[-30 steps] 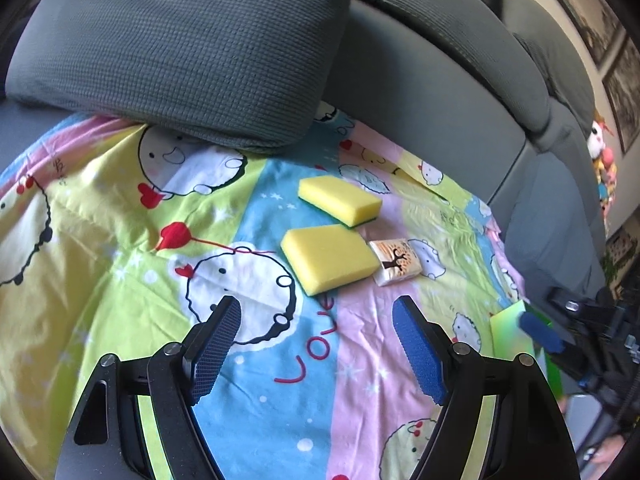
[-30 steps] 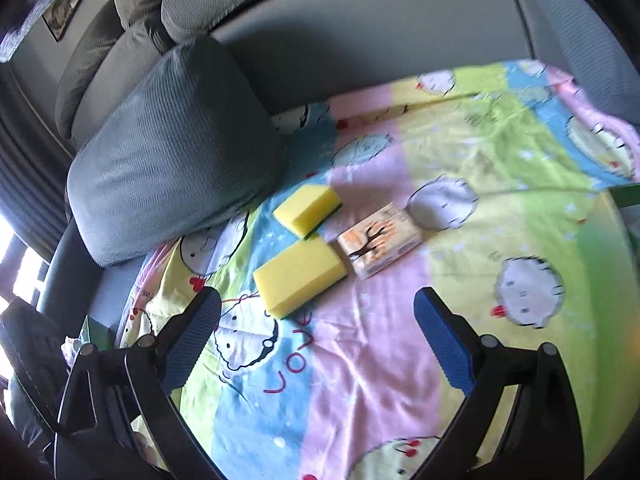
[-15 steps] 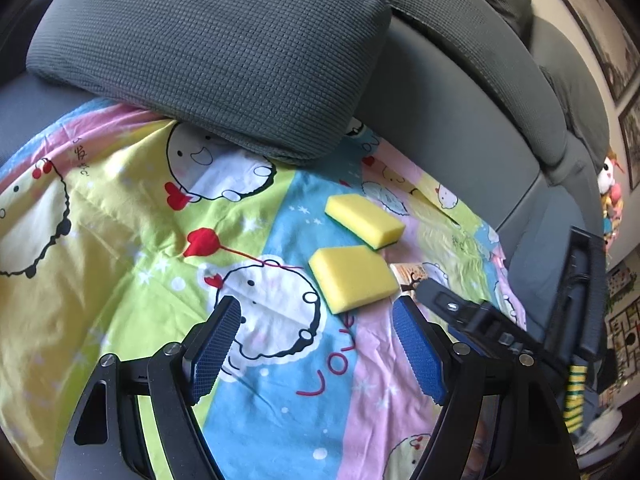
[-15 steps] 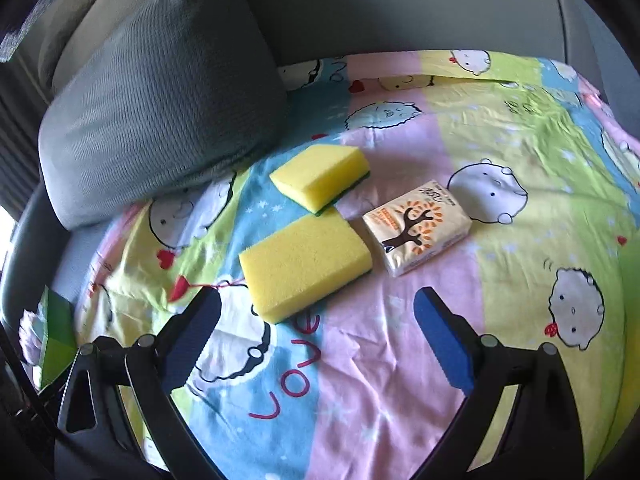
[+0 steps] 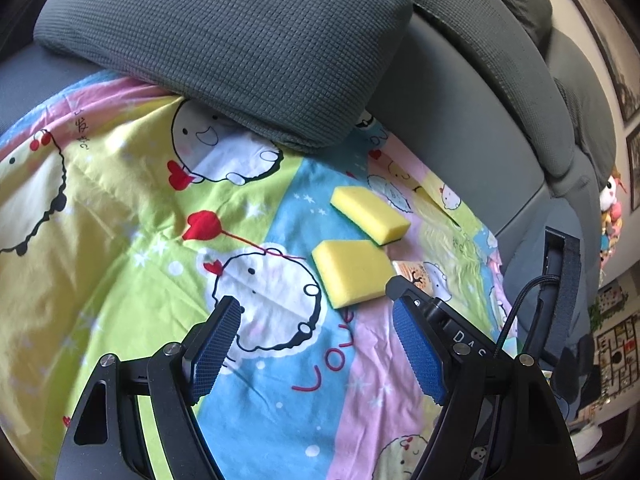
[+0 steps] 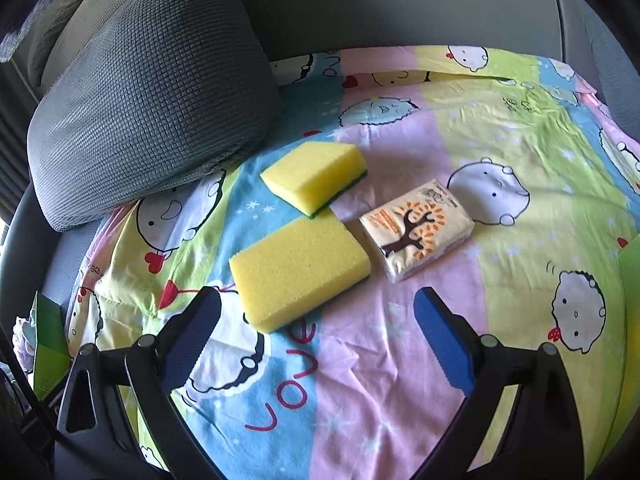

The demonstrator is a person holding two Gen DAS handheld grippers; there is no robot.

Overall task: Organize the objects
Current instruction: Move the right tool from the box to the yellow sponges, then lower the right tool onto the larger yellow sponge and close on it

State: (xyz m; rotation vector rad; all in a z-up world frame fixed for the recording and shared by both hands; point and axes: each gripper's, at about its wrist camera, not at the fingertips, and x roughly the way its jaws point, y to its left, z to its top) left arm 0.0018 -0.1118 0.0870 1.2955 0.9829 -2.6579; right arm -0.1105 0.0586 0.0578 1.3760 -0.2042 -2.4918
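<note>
Home living room: grey sofa [image 5: 460, 92], cushion [image 5: 240, 44], cartoon-print sheet [image 6: 500, 128], framed pictures on wall [image 5: 624, 92].

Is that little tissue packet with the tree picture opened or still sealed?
Apparently sealed: the small tree-printed tissue packet lies flat on the cartoon bedsheet, wrapper smooth, no tissue sticking out.

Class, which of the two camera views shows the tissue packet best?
The right wrist view: the tissue packet lies whole and unobstructed, its tree print clear. In the left wrist view the right gripper's arm covers most of it, leaving only a corner.
</note>
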